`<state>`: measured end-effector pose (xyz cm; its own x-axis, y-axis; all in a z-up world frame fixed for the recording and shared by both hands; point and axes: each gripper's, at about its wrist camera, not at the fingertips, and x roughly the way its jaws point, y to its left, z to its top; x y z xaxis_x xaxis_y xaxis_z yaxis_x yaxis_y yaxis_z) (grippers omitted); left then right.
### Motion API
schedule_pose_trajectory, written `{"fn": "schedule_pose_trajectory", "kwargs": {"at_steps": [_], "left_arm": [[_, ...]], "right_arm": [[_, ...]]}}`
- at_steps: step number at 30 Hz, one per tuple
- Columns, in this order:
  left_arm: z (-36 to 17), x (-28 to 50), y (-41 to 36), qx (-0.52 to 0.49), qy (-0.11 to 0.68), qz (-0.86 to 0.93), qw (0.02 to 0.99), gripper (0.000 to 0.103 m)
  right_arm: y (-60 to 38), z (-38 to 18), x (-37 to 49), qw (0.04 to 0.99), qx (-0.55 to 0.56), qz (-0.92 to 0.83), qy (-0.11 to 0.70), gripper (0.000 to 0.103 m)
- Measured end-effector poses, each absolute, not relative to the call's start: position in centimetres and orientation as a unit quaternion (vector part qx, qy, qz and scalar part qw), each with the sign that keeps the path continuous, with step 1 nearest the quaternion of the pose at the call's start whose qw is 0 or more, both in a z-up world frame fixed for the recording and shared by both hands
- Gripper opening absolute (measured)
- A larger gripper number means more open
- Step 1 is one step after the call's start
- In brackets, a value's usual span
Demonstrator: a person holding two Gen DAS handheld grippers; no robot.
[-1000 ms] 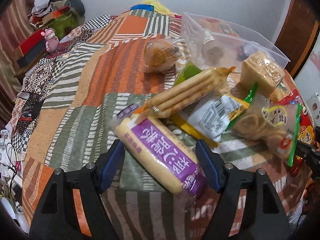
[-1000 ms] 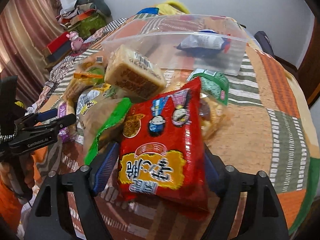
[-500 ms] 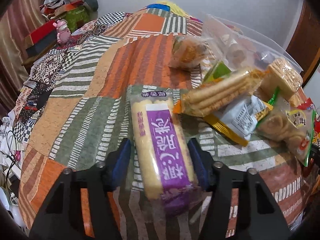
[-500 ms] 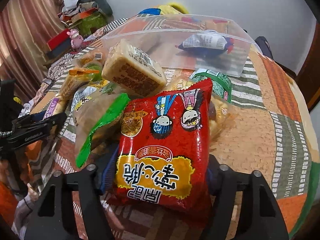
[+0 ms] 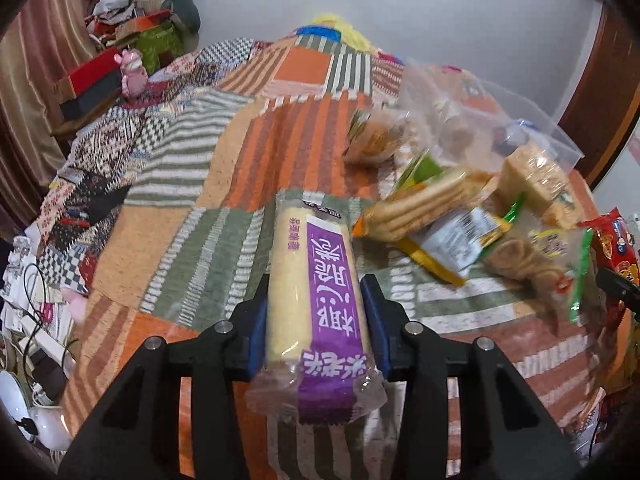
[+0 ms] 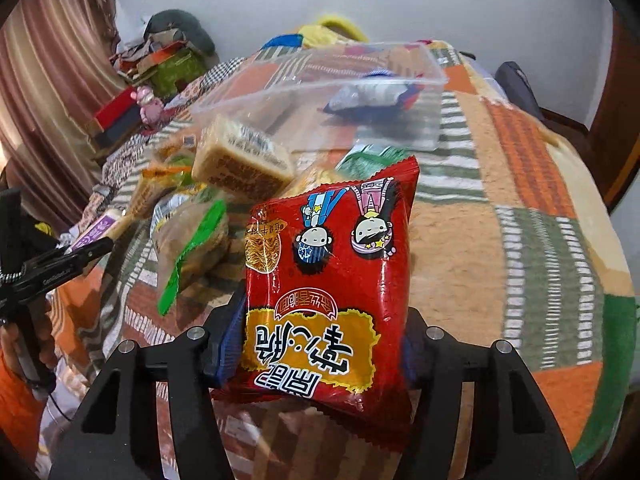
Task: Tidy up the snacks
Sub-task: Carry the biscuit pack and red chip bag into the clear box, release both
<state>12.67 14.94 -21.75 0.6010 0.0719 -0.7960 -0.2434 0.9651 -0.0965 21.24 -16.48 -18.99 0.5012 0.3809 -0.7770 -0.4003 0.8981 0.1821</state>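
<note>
My left gripper is shut on a long cream cracker pack with a purple label and holds it above the patchwork cloth. My right gripper is shut on a red noodle-snack bag, lifted off the table. A pile of snacks lies between them: a biscuit stick pack, a square cracker block, a green-edged cookie bag. A clear plastic bin stands behind with a blue-white packet inside.
The left gripper shows at the left edge of the right wrist view. Clutter and boxes sit beyond the table's far left. A dark chair stands at the right. A wooden door frame is at the far right.
Both grippers have closed on their packs and lifted them. The cracker pack has turned to lie straight along the left gripper's fingers.
</note>
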Motion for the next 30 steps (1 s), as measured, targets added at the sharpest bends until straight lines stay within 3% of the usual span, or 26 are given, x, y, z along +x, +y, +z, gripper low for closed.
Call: {"fn": "schedule_pose_trajectory", "kwargs": {"at_steps": [15,30], "left_arm": [[-14.2,14.7,11.2,-0.077,0.365,0.044,0.927,0.042],[-11.4,24.5,7.0,-0.066,0.342,-0.008,0.937,0.042]], "right_arm": [[-18.6,-14.4,23.5,0.898,0.012,0.216,0.383,0.057],[-16.2,-11.6,30.2,0.919,0.006,0.213,0.332,0.057]]}}
